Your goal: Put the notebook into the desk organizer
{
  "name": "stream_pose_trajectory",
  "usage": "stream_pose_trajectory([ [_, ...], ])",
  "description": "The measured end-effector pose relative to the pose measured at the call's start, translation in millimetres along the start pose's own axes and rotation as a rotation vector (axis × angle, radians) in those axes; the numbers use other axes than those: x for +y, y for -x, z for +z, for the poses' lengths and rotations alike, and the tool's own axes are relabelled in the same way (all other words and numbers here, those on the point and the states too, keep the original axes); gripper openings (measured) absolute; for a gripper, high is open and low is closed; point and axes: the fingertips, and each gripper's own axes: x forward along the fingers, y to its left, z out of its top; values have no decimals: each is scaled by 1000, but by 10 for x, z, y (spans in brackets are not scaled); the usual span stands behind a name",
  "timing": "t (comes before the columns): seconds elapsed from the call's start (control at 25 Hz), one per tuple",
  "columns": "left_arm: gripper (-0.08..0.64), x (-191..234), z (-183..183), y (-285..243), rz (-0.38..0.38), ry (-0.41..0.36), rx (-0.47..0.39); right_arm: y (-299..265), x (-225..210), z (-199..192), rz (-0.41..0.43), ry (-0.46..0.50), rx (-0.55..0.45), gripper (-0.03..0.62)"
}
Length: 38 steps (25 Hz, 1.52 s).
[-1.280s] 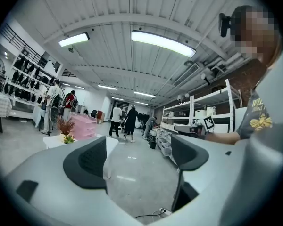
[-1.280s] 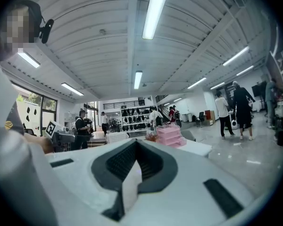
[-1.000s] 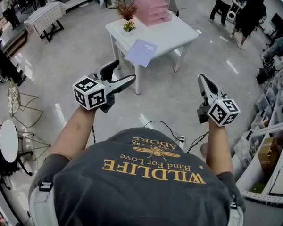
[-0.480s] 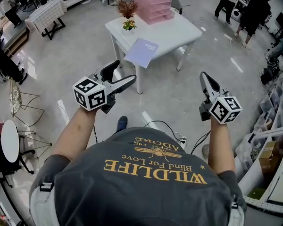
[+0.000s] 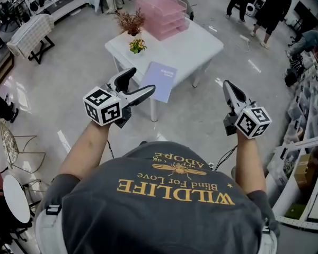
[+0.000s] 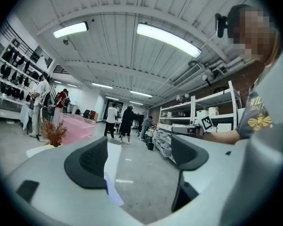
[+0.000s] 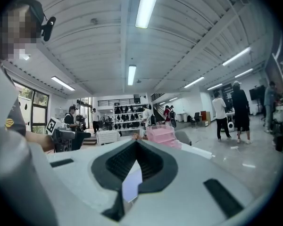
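Now closer than a second ago, I'm still walking up. My left tongs [image 5: 139,82] stay spread wide with nothing between them. The notebook [image 5: 160,81] still lies untouched, overhanging the near edge, and the pink desk organizer [image 5: 161,9] sits at the far side. The counter [image 5: 199,41] looks larger in the head view. My right tongs [image 5: 227,87] stay pressed together, empty. The grasp is not yet begun.
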Motion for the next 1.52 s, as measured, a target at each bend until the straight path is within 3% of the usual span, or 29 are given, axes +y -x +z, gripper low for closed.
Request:
stream_pose_trajectory([
  [0.36, 419, 1201, 187, -503, -94, 21, 28, -1128, -300, 254, -79, 2, -6, 0],
  [0.72, 419, 1766, -133, -916, -50, 112, 92, -1654, -787, 163, -54, -31, 26, 0],
  [0.84, 419, 1823, -377, -1095, 8, 153, 148, -1737, -1097, 117, -9, -57, 29, 0],
  [1.0, 419, 1888, -803, -1230, 140, 211, 243, -1928, -1411, 33, 109, -89, 37, 0],
  [1.16, 419, 1931, -1347, -1251, 269, 252, 381, -2017, -1631, -23, 215, -79, 57, 0],
  [1.28, 417, 2060, -1804, -1162, 348, 298, 497, -2072, -1774, -136, 246, -99, 78, 0],
  [1.52, 417, 2343, -2638, -932, 355, 442, 730, -2198, -1849, -427, 240, -123, 151, 0],
])
